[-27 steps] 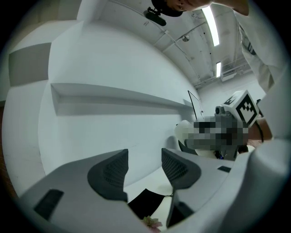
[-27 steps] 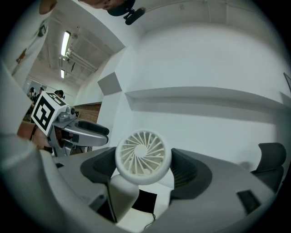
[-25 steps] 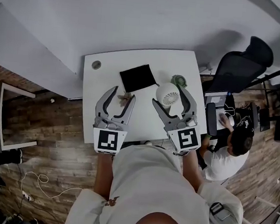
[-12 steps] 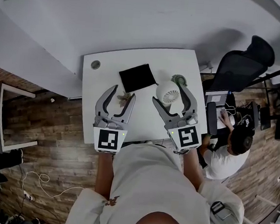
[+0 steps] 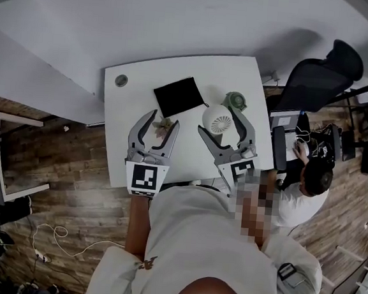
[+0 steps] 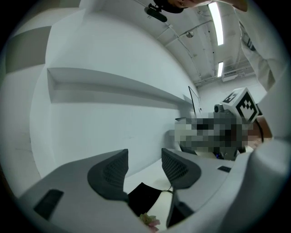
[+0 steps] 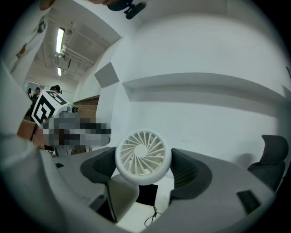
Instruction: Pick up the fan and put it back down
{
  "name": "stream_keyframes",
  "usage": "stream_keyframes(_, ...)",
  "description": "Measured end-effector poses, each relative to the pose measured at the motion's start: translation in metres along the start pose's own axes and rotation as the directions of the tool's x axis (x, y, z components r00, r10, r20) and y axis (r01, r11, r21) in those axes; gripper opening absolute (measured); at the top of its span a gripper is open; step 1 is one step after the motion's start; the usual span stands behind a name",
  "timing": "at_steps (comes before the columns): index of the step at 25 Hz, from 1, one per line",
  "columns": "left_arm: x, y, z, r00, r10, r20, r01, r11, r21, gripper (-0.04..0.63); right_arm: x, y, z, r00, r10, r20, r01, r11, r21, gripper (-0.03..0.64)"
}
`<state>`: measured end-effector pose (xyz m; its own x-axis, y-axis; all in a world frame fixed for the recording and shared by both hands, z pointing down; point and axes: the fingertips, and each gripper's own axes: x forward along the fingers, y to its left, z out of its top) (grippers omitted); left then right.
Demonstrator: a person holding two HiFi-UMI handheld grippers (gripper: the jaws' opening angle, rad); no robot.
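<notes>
The white round fan point(image 5: 220, 121) sits between the jaws of my right gripper point(image 5: 218, 119), which is shut on its round head. In the right gripper view the fan point(image 7: 143, 156) faces the camera with a pad pressed on each side, and its pale foot hangs below. I cannot tell whether the foot touches the white table point(image 5: 127, 138). My left gripper point(image 5: 164, 119) hovers open over the table's near left part. Nothing lies between its pads point(image 6: 182, 169).
A black pouch point(image 5: 179, 96) lies at the table's back middle, a green object point(image 5: 235, 101) behind the fan, a small dried flower point(image 5: 164, 126) under the left gripper. A round grommet point(image 5: 121, 80) marks the far left corner. A seated person point(image 5: 302, 192) and office chair point(image 5: 318, 81) are right of the table.
Both grippers have sunk a little toward the table. The fan has come down with the right gripper, still gripped. The left gripper's jaws stay open.
</notes>
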<state>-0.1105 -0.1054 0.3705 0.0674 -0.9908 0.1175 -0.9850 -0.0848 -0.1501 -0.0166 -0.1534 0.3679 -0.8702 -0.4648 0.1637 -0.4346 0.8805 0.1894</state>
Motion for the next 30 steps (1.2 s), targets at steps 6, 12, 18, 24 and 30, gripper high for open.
stream_keyframes(6, 0.011, -0.003, -0.030, 0.998, -0.033, -0.054, 0.031, 0.999, -0.032, 0.225, 0.009, 0.002, -0.031, 0.997, 0.002, -0.080, 0.000, 1.000, 0.029, 0.370)
stream_keyframes(12, 0.019, -0.006, -0.066, 0.991, -0.060, -0.123, 0.052, 0.996, -0.071, 0.225, 0.016, 0.009, -0.067, 0.986, 0.011, -0.165, -0.001, 0.998, 0.060, 0.370)
stream_keyframes(18, 0.024, -0.012, -0.097, 0.979, -0.088, -0.184, 0.071, 0.993, -0.093, 0.225, 0.021, 0.016, -0.103, 0.971, 0.030, -0.239, -0.008, 0.995, 0.095, 0.370)
stream_keyframes(24, 0.028, -0.016, -0.126, 0.965, -0.109, -0.240, 0.081, 0.989, -0.123, 0.225, 0.028, 0.024, -0.136, 0.951, 0.057, -0.304, -0.019, 0.992, 0.126, 0.370)
stream_keyframes(30, 0.028, -0.023, -0.155, 0.946, -0.134, -0.295, 0.094, 0.985, -0.147, 0.225, 0.030, 0.036, -0.165, 0.927, 0.088, -0.364, -0.036, 0.989, 0.146, 0.370)
